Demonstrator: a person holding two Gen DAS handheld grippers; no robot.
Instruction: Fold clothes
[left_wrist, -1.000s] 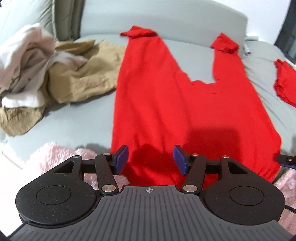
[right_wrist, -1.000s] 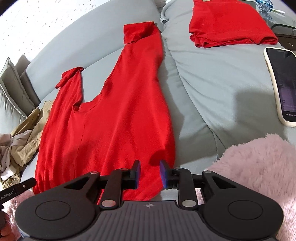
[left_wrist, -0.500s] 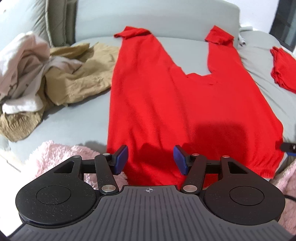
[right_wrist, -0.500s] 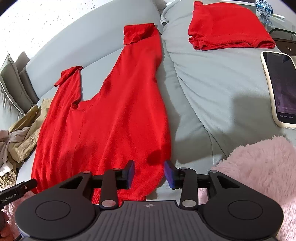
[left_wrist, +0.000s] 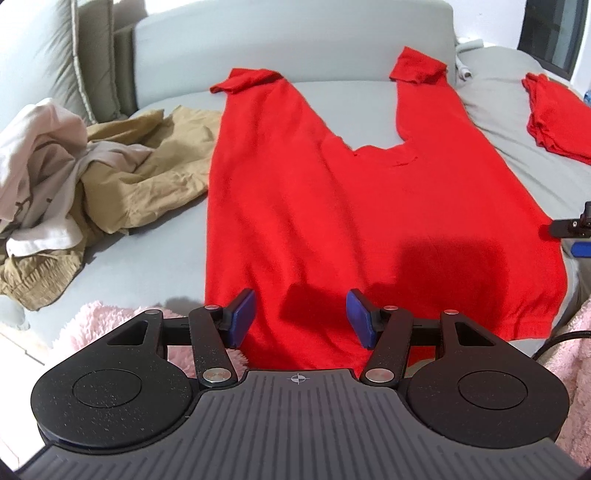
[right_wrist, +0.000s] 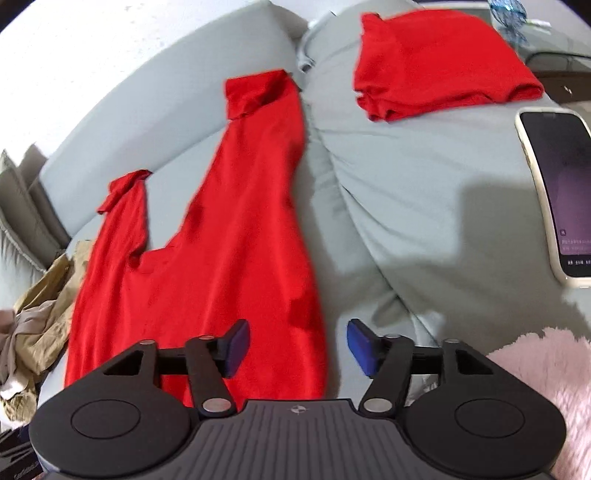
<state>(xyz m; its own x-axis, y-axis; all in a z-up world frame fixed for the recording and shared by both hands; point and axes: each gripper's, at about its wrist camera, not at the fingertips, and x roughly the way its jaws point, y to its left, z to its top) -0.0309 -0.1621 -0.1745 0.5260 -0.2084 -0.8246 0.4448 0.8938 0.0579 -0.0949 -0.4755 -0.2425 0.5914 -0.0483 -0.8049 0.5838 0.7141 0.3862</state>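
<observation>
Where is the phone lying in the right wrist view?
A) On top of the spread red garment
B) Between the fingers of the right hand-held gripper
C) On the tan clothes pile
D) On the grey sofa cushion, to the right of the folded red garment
D: the phone lies screen-up on the bare grey sofa cushion, below and right of the folded red garment, apart from the spread red garment.

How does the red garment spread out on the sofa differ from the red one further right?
The spread red garment lies flat and opened out, both sleeves stretched toward the backrest; the folded red garment is a compact stack. The spread one sits just ahead of both grippers' open jaws; the folded one lies farther back, beyond the phone. The spread one covers far more of the sofa. Both are the same bright red.
</observation>
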